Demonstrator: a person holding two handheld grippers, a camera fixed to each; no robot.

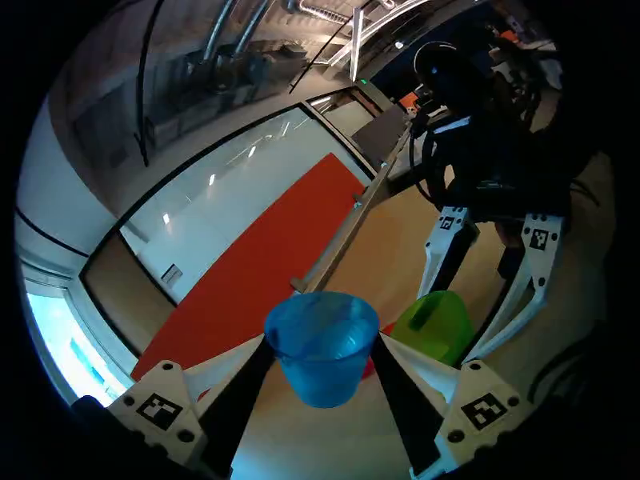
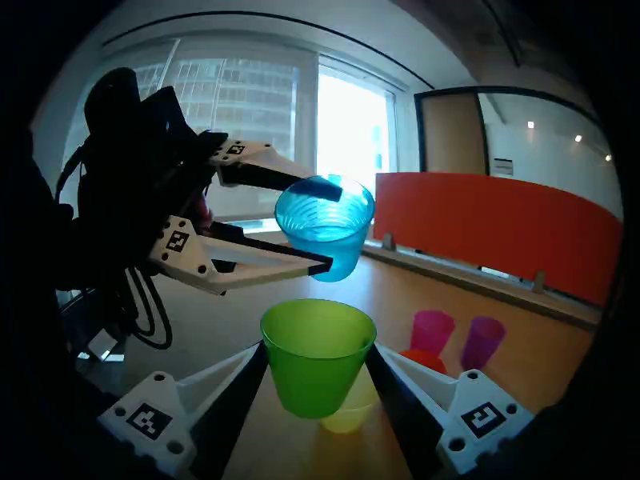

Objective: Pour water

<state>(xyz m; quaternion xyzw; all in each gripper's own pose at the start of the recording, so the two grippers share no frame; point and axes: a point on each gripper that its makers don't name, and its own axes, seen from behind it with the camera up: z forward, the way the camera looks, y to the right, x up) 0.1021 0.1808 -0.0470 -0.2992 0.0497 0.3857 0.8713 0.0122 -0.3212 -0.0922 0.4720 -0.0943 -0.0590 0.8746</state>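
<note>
A clear blue cup [image 1: 322, 346] sits between the fingers of my left gripper [image 1: 322, 360], which is shut on it. From the right gripper view the same blue cup [image 2: 325, 224] hangs tilted in the air, above and behind a green cup [image 2: 318, 364]. My right gripper [image 2: 318, 376] is shut on the green cup, held upright over the wooden table [image 2: 448, 296]. In the left gripper view the green cup [image 1: 434, 324] appears just right of the blue one, with the right gripper [image 1: 480, 320] around it. Water is not discernible in either cup.
A pink cup [image 2: 430, 330], a purple cup [image 2: 482, 342] and a red thing [image 2: 422, 360] stand on the table to the right; a yellow cup [image 2: 350, 412] lies under the green one. An orange divider [image 2: 512, 228] lines the table's far edge. A person's hand holds each gripper.
</note>
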